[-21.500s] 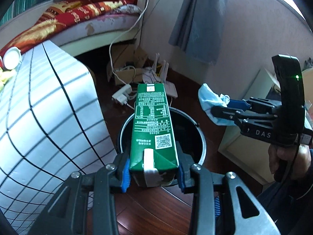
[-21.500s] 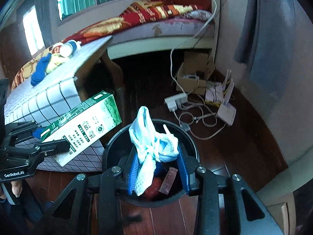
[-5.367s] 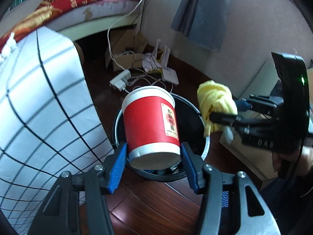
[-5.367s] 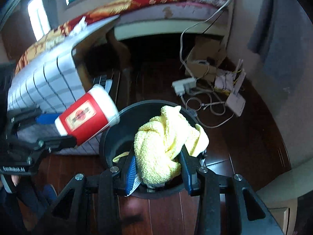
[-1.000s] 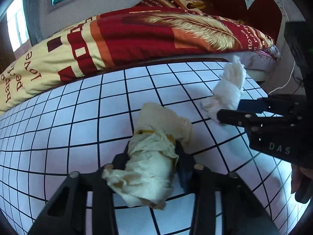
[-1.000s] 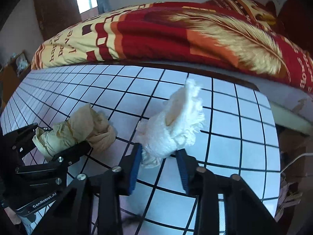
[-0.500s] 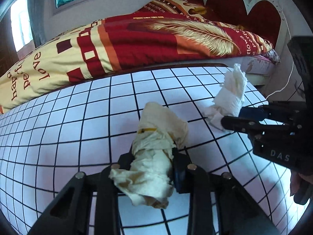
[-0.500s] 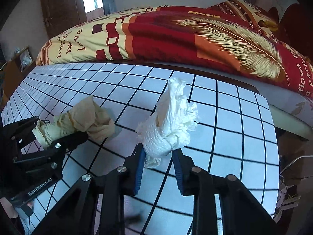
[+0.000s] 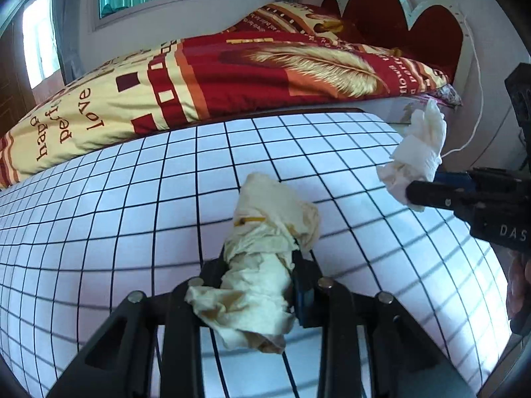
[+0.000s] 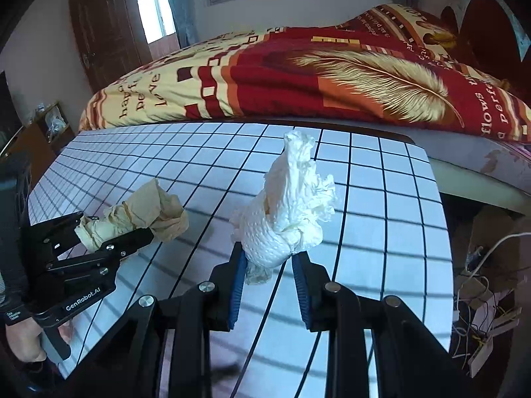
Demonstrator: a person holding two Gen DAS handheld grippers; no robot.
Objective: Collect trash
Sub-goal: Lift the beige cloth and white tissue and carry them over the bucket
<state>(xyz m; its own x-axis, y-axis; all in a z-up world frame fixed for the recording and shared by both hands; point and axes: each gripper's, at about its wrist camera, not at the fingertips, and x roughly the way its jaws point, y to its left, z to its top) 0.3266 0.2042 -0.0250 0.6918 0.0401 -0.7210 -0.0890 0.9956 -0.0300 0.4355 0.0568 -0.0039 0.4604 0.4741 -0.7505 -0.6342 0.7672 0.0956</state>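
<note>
My left gripper (image 9: 257, 265) is shut on a crumpled beige tissue (image 9: 262, 258) and holds it above the white grid-patterned table (image 9: 132, 199). My right gripper (image 10: 270, 258) is shut on a crumpled white paper towel (image 10: 288, 205), also lifted off the table. In the left wrist view the right gripper (image 9: 413, 195) shows at the right with the white towel (image 9: 418, 152). In the right wrist view the left gripper (image 10: 146, 235) shows at the left with the beige tissue (image 10: 139, 215).
A bed with a red and yellow quilt (image 9: 232, 66) runs behind the table. Past the table's right edge, cables and power strips (image 10: 481, 298) lie on the dark floor. A wooden door (image 10: 103, 33) stands at the back left.
Both grippers have lifted their wads up off the table and pulled back a little. The jaws have closed tighter on each wad.
</note>
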